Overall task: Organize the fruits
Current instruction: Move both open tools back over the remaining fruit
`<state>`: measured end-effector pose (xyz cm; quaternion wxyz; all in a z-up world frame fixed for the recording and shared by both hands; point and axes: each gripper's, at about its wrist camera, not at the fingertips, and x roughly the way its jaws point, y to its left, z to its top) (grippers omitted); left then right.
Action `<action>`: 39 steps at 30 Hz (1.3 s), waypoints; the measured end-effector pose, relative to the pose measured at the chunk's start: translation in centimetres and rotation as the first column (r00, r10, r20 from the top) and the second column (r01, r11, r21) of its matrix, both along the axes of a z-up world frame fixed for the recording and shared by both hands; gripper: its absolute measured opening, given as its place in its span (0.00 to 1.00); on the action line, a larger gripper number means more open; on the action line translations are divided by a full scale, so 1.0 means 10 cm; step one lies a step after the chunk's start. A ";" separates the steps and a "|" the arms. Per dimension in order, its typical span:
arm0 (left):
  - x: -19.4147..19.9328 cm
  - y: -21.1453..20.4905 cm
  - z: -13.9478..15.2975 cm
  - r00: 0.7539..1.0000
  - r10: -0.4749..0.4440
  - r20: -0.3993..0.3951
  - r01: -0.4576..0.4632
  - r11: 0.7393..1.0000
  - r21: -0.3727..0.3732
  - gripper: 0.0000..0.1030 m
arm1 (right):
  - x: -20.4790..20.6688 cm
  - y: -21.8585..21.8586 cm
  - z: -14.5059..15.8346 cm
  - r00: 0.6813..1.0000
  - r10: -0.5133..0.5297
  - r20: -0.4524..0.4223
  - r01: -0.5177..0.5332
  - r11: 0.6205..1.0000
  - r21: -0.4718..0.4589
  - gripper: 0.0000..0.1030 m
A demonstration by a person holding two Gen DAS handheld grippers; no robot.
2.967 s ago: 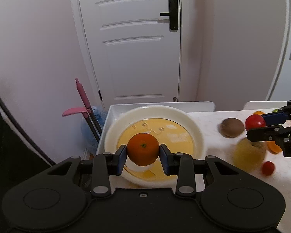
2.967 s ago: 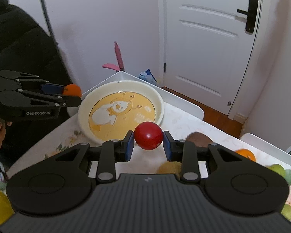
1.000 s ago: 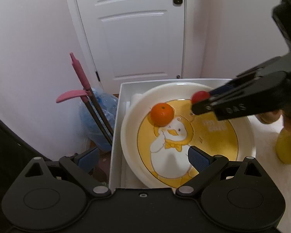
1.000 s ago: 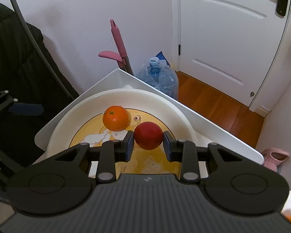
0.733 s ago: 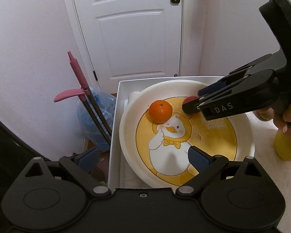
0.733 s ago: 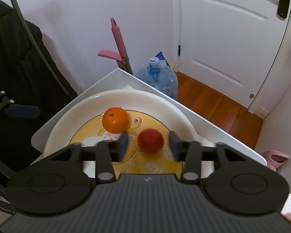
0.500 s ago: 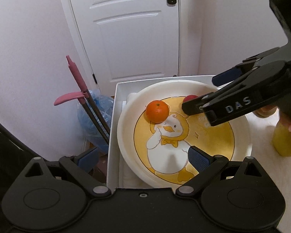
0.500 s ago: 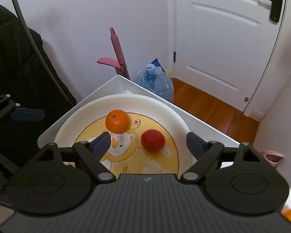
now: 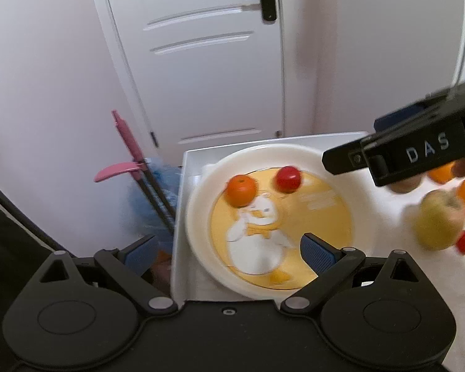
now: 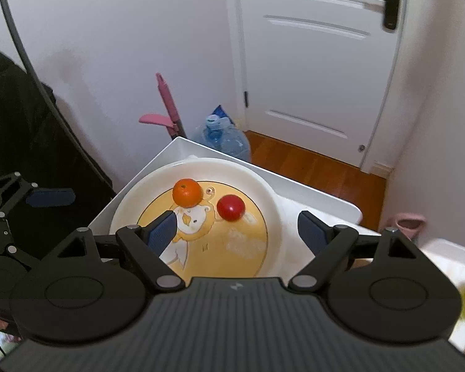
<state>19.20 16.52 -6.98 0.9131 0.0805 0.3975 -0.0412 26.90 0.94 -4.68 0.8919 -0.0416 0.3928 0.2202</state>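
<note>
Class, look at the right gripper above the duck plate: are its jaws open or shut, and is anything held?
Open and empty. The right gripper has its blue pads spread wide; the red fruit lies free on the plate beside the orange.

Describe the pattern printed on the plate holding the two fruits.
The plate has a white rim and a yellow centre with a cartoon duck; clearest in the right wrist view.

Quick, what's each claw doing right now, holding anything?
Left claw: open, holding nothing.
Right claw: open, holding nothing; the red fruit lies on the plate.
</note>
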 end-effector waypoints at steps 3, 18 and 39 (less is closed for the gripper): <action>-0.06 -0.02 0.08 1.000 0.005 0.016 -0.005 1.000 -0.012 0.97 | -0.15 -0.10 0.09 0.999 -0.047 0.013 0.047 0.999 -0.006 0.99; -0.52 -0.35 0.43 0.993 -0.006 0.121 0.006 1.000 -0.001 0.97 | -0.92 -0.79 0.33 0.963 -0.257 0.084 0.259 0.966 -0.016 1.00; -1.20 -1.47 0.42 0.987 0.047 0.152 -0.036 0.997 -0.072 0.97 | -1.60 -2.39 -0.03 0.960 -0.272 0.068 0.274 0.961 -0.033 1.00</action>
